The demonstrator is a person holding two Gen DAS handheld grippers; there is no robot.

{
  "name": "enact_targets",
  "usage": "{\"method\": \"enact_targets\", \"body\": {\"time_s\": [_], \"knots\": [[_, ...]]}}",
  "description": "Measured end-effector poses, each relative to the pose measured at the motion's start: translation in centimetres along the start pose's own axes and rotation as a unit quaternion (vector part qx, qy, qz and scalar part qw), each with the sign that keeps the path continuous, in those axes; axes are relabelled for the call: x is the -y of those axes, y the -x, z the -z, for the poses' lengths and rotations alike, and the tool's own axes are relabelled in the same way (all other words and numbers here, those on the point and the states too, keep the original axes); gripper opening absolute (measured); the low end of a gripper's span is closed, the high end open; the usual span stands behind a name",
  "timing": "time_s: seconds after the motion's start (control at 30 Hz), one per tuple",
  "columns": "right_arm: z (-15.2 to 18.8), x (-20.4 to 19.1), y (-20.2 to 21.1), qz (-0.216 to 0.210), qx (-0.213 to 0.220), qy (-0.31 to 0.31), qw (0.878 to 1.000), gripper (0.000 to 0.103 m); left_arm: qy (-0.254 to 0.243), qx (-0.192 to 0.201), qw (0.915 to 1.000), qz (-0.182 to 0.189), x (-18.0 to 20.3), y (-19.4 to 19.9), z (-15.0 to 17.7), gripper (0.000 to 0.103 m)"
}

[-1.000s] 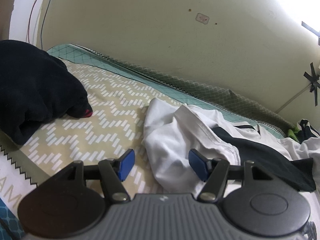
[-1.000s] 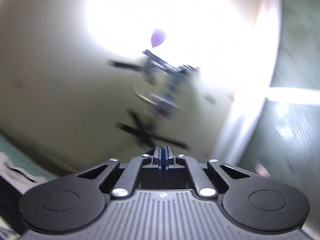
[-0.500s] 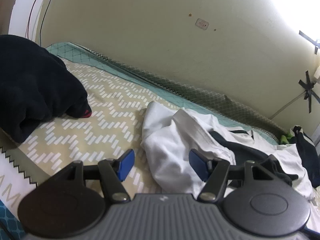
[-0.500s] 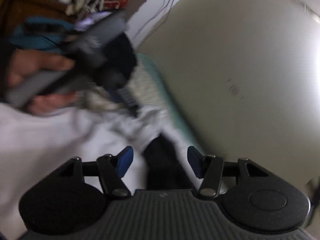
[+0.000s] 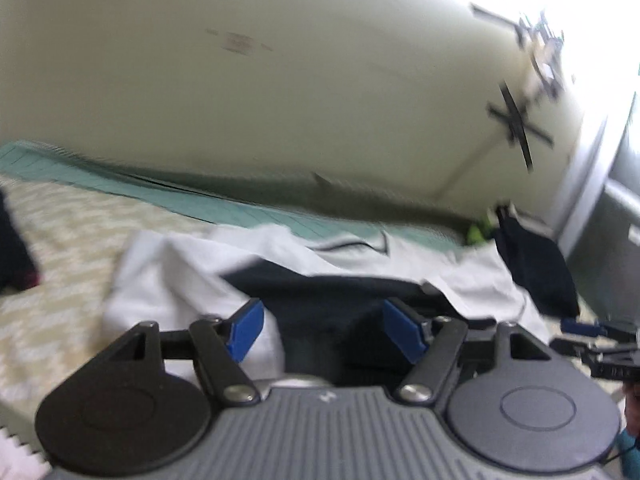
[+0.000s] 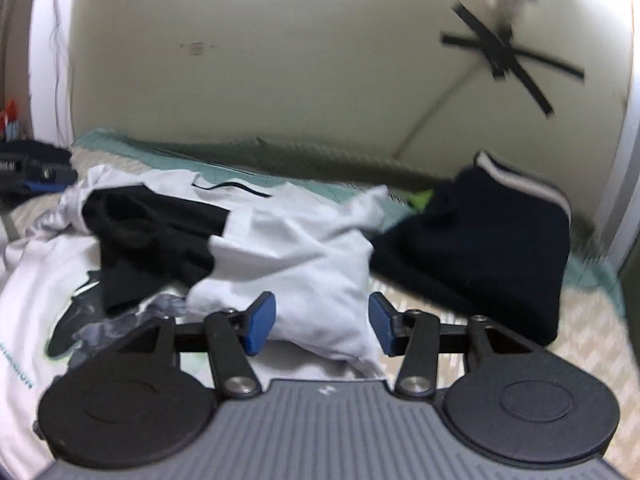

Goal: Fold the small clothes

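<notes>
Reaching: both grippers hang over a crumpled heap on the bed (image 6: 592,336), nothing folded yet.
Left gripper (image 5: 322,330): fingers have just spread wider, about half open, empty, above the dark cloth.
Right gripper (image 6: 322,328): fingers have just parted then narrowed slightly, part open, a corner of the white shirt (image 6: 304,264) between them, not pinched.
Clothes: white shirt tangled with a black garment (image 6: 152,232); dark shorts (image 6: 480,240) far right.
Risk: closing now would likely catch several layers or both garments, dragging the tangle.
Containers: none visible.
</notes>
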State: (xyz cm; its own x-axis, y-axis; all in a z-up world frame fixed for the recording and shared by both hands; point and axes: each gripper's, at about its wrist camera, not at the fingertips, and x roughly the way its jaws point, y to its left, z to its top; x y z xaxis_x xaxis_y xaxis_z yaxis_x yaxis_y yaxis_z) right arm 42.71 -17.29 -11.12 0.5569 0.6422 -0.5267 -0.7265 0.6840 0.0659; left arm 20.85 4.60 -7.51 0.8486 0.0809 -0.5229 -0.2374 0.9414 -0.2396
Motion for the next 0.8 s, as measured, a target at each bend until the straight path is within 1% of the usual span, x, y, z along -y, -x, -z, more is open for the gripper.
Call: {"method": "enact_targets", "body": {"time_s": [0.03, 0.07, 0.1, 0.13, 0.17, 0.2, 0.23, 0.27, 0.33, 0.37, 0.4, 0.43, 0.5, 0.53, 0.6, 0.63, 0.67, 0.7, 0.73, 0.77, 0.8], "knots": [[0.2, 0.4, -0.3, -0.006, -0.002, -0.007, 1.000, 0.043, -0.014, -0.014, 0.9998, -0.003, 0.9, -1.2, 0.2, 0.067], [0.3, 0.7, -0.9, -0.013, -0.004, -0.019, 1.000, 0.042, -0.028, -0.029, 0.9991, -0.008, 1.8, -2.3, 0.3, 0.058], [0.5, 0.8, -1.3, -0.022, -0.010, -0.033, 0.999, 0.040, -0.044, -0.044, 0.9980, -0.010, 2.6, -3.4, 0.5, 0.045], [0.6, 1.2, -2.0, -0.031, -0.018, -0.049, 0.998, 0.019, -0.063, -0.060, 0.9961, -0.012, 3.2, -4.4, 0.6, 0.012], [0.6, 1.5, -2.3, -0.022, -0.022, -0.056, 0.998, 0.000, -0.082, -0.072, 0.9937, -0.025, 3.7, -5.1, 0.6, 0.007], [0.6, 1.5, -2.3, -0.017, -0.016, -0.060, 0.998, 0.000, -0.096, -0.066, 0.9926, -0.035, 3.9, -5.2, 0.5, 0.007], [0.6, 2.0, -1.8, -0.010, 0.003, -0.070, 0.997, 0.000, -0.103, -0.047, 0.9928, -0.038, 4.0, -4.6, 0.0, 0.007], [0.5, 2.6, -1.0, 0.007, 0.023, -0.080, 0.996, 0.000, -0.107, -0.019, 0.9933, -0.040, 3.9, -3.7, -0.9, 0.007], [0.6, 3.7, 0.4, 0.058, 0.062, -0.107, 0.991, 0.000, -0.109, 0.043, 0.9920, -0.047, 3.6, -2.0, -3.1, 0.007], [0.8, 4.2, 0.8, 0.070, 0.072, -0.120, 0.988, 0.000, -0.116, 0.065, 0.9895, -0.055, 3.6, -1.7, -3.9, 0.007], [1.1, 4.7, 1.0, 0.068, 0.074, -0.137, 0.985, 0.000, -0.128, 0.073, 0.9867, -0.069, 3.7, -1.8, -4.7, 0.008], [1.4, 4.9, 0.8, 0.057, 0.065, -0.149, 0.985, 0.000, -0.142, 0.064, 0.9846, -0.080, 3.8, -2.5, -5.2, 0.011], [2.0, 5.0, -0.1, 0.023, 0.026, -0.162, 0.986, 0.000, -0.165, 0.011, 0.9831, -0.077, 3.7, -4.3, -5.5, 0.019], [2.0, 5.0, -0.2, 0.012, 0.022, -0.166, 0.986, 0.000, -0.176, -0.003, 0.9811, -0.079, 3.6, -4.6, -5.3, 0.023], [1.4, 5.3, -0.3, -0.018, 0.026, -0.176, 0.984, 0.000, -0.195, 0.000, 0.9772, -0.085, 3.4, -4.3, -4.4, 0.033], [0.8, 5.5, -0.5, -0.034, 0.030, -0.186, 0.982, 0.000, -0.193, 0.003, 0.9778, -0.081, 3.1, -3.8, -4.1, 0.046], [0.2, 5.8, -0.7, -0.050, 0.033, -0.198, 0.978, 0.009, -0.183, 0.005, 0.9804, -0.074, 2.6, -3.3, -3.8, 0.053], [-0.6, 6.0, -1.1, -0.065, 0.035, -0.210, 0.975, 0.020, -0.170, 0.006, 0.9833, -0.065, 2.1, -2.8, -3.6, 0.054], [-1.3, 6.0, -1.6, -0.072, 0.034, -0.215, 0.973, 0.050, -0.157, 0.005, 0.9858, -0.059, 1.8, -2.3, -3.5, 0.054], [-2.0, 5.7, -2.3, -0.074, 0.035, -0.217, 0.973, 0.056, -0.142, 0.002, 0.9882, -0.057, 1.0, -2.0, -3.4, 0.055], [-2.5, 5.5, -3.0, -0.080, 0.032, -0.212, 0.973, 0.056, -0.123, -0.002, 0.9908, -0.057, 0.4, -1.8, -3.5, 0.056]]}}
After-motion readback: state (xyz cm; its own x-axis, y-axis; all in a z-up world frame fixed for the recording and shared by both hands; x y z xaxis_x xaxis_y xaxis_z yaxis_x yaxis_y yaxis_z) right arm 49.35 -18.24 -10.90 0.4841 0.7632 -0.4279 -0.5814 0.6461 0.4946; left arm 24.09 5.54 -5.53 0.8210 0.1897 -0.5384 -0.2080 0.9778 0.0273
